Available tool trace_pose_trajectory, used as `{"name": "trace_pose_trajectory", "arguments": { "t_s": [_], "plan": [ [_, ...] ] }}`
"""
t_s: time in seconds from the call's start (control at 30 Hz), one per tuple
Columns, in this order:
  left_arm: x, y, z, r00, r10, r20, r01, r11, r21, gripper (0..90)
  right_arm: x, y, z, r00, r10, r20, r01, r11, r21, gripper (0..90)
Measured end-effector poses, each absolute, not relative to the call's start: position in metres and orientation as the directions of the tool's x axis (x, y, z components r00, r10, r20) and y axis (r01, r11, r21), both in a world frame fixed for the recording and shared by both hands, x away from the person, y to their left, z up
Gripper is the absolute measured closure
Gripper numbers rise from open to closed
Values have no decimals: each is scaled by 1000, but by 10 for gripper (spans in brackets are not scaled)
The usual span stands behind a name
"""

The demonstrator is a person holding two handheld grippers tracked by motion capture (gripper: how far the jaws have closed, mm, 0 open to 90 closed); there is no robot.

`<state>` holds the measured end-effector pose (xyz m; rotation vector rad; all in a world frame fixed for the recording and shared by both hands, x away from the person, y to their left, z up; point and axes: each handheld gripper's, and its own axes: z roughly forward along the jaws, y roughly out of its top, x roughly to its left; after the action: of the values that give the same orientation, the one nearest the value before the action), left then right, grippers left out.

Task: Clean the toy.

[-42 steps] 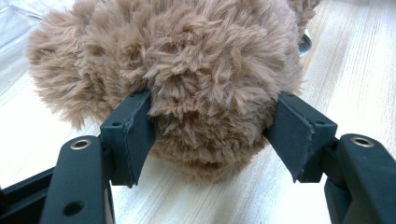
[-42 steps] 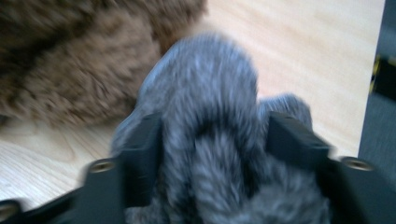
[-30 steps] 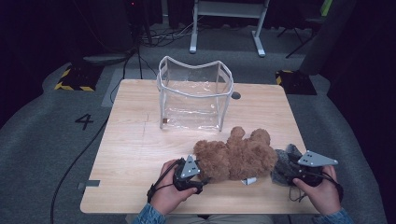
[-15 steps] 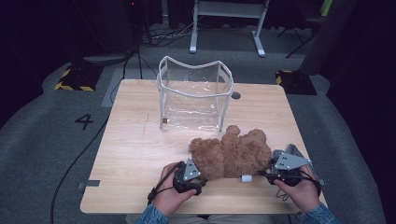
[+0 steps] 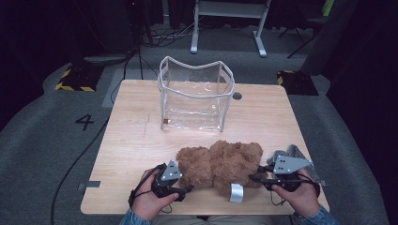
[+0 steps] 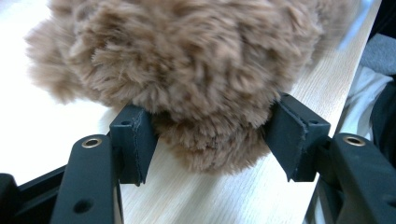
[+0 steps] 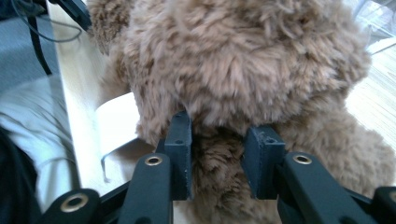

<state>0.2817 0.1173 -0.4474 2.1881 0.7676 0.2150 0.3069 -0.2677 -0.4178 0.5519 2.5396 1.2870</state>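
The plush teddy bear (image 5: 220, 164) is a warm light brown all over, its shaggy fur shading darker in the folds, and a white label (image 5: 236, 192) hangs from it. The pouch (image 5: 196, 96) is clear plastic with pale grey-white edging. The table (image 5: 131, 136) is light wood with a fine straight grain. Both the left gripper (image 6: 210, 140) and the right gripper (image 7: 218, 161) have matt black jaws with brass-coloured rivets, and each carries a grey plate on top. The floor is grey carpet marked with a black 4 (image 5: 84, 122), and yellow-and-black hazard stripes (image 5: 75, 86) lie beyond.
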Motion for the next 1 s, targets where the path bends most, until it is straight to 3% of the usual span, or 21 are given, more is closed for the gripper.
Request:
{"name": "trace_pose_trajectory", "arguments": {
  "t_s": [0.17, 0.4, 0.57, 0.7, 0.8, 1.0],
  "plan": [
    [285, 122, -452, 776, 627, -69, 445, -466, 765, 361, 316, -262, -419, -886, 459, -72, 210, 534, 819, 672],
    [290, 125, -455, 747, 664, -40, 421, -426, 801, 304, 335, -259, -435, -833, 549, -69, 264, 505, 822, 558],
    [289, 127, -452, 752, 658, -38, 417, -430, 801, 328, 337, -247, -441, -852, 522, -35, 272, 498, 823, 558],
    [288, 134, -449, 742, 669, -45, 420, -411, 809, 327, 336, -239, -443, -864, 501, -37, 258, 504, 824, 500],
    [289, 135, -449, 738, 674, -41, 419, -409, 811, 321, 334, -248, -437, -853, 520, -41, 261, 494, 829, 377],
    [289, 135, -446, 735, 678, -28, 401, -401, 823, 310, 322, -295, -421, -772, 631, -74, 329, 497, 803, 323]
  ]
}}
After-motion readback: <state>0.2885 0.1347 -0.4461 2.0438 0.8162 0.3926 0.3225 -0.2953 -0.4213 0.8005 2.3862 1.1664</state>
